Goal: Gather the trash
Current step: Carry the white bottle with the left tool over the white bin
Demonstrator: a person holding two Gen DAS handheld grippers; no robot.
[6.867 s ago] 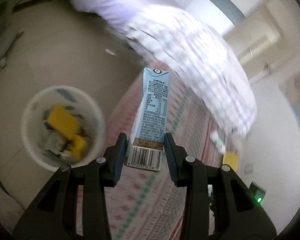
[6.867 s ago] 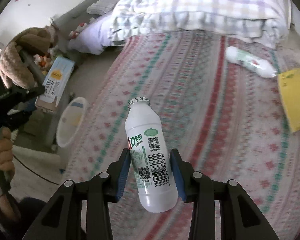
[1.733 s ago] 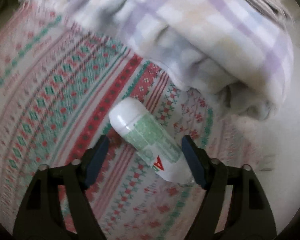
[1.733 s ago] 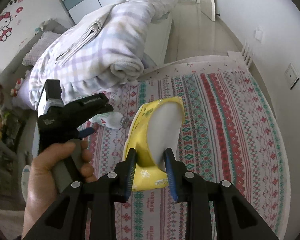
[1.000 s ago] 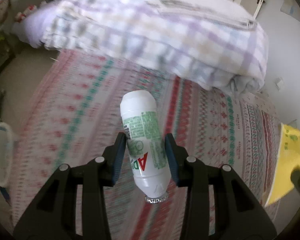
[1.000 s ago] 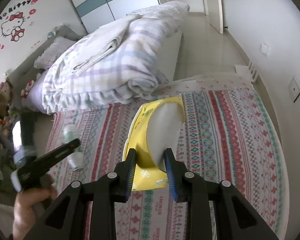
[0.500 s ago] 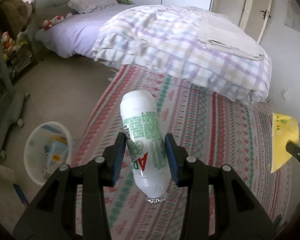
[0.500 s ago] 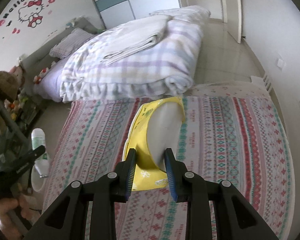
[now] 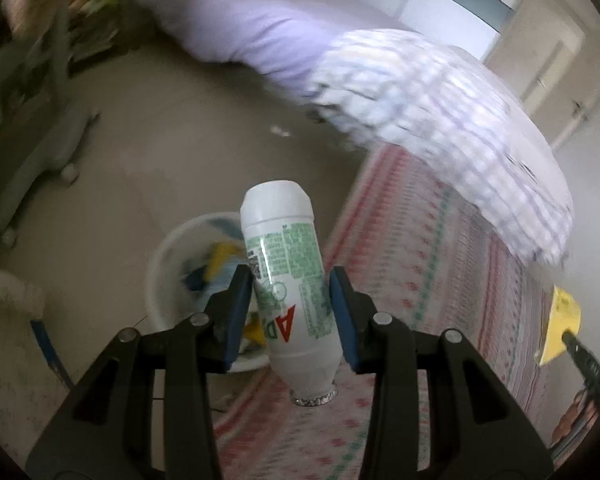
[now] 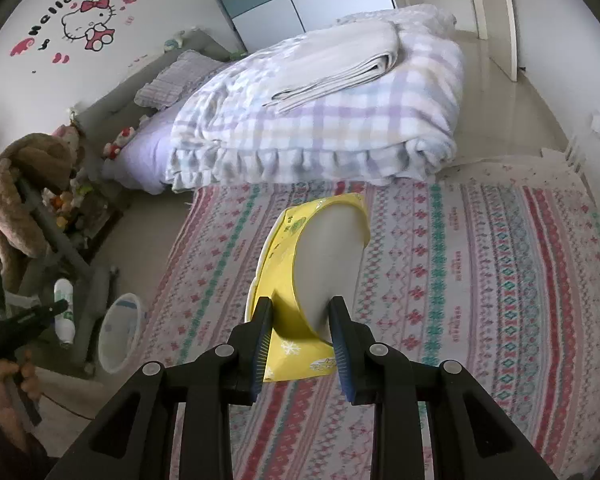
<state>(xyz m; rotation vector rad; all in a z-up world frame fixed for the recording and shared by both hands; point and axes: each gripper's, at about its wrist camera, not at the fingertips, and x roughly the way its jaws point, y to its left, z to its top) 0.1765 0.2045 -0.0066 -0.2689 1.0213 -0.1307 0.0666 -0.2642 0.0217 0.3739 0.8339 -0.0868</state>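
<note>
While the left claw [image 9: 291, 311] pinches the white bottle [image 9: 288, 280] around its label, cap end hanging nearest the camera, the white bin [image 9: 160, 264] sits on the floor just behind and left of it, part hidden. Risk: letting go too soon, so the bottle strikes the rim and rolls onto the striped rug [image 9: 440, 300]. View is blurred; exact line-up over the bin cannot be told. Right claw [image 10: 300, 344] grips a yellow packet [image 10: 312, 264] above the rug, well away from the bin [image 10: 118, 332]. Thin, bent packet may slip or flutter wide when dropped.
</note>
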